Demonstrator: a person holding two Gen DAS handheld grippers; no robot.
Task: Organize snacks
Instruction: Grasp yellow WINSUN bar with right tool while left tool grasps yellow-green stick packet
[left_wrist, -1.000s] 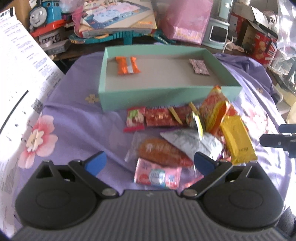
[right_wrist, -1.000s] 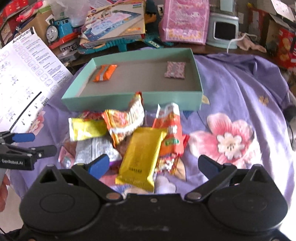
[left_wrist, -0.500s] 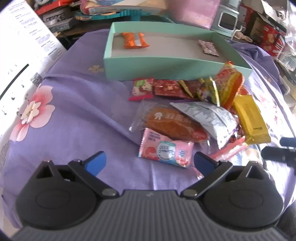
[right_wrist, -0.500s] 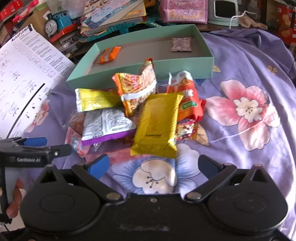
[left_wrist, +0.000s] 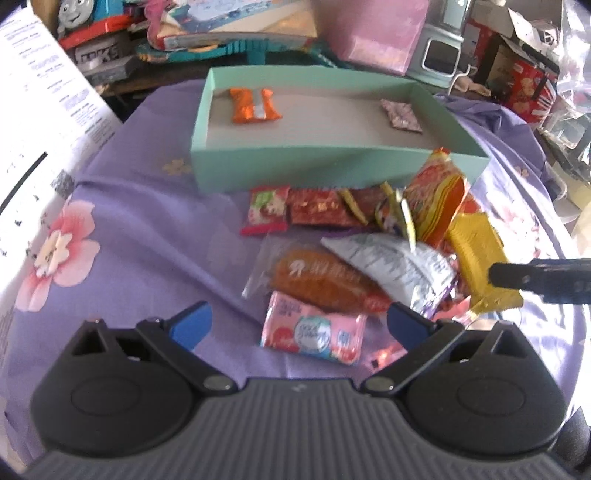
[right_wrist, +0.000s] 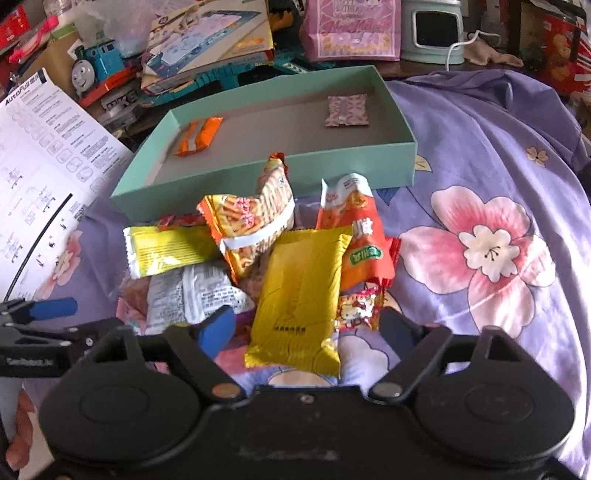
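A teal box (left_wrist: 332, 162) (right_wrist: 258, 173) on the purple flowered cloth holds an orange packet (left_wrist: 253, 105) (right_wrist: 199, 134) and a small patterned sachet (left_wrist: 400, 114) (right_wrist: 347, 110). A pile of snack packets lies in front of it. My left gripper (left_wrist: 295, 325) is open, its fingers either side of a pink packet (left_wrist: 314, 334). My right gripper (right_wrist: 308, 328) is open around the near end of a yellow packet (right_wrist: 299, 295) (left_wrist: 476, 251). Each gripper shows in the other's view: the right one (left_wrist: 535, 278) and the left one (right_wrist: 44, 321).
A white instruction sheet (right_wrist: 40, 166) lies at the left. Toys, a blue train (right_wrist: 96, 66), boxes and a pink bag (right_wrist: 351, 29) crowd the back behind the box. In the pile are an orange noodle bag (right_wrist: 255, 221), a silver packet (left_wrist: 399, 269) and an orange-red packet (right_wrist: 362, 240).
Both grippers have moved forward and down to the pile. The right gripper's fingers have come in around the yellow packet; the left now frames the pink packet.
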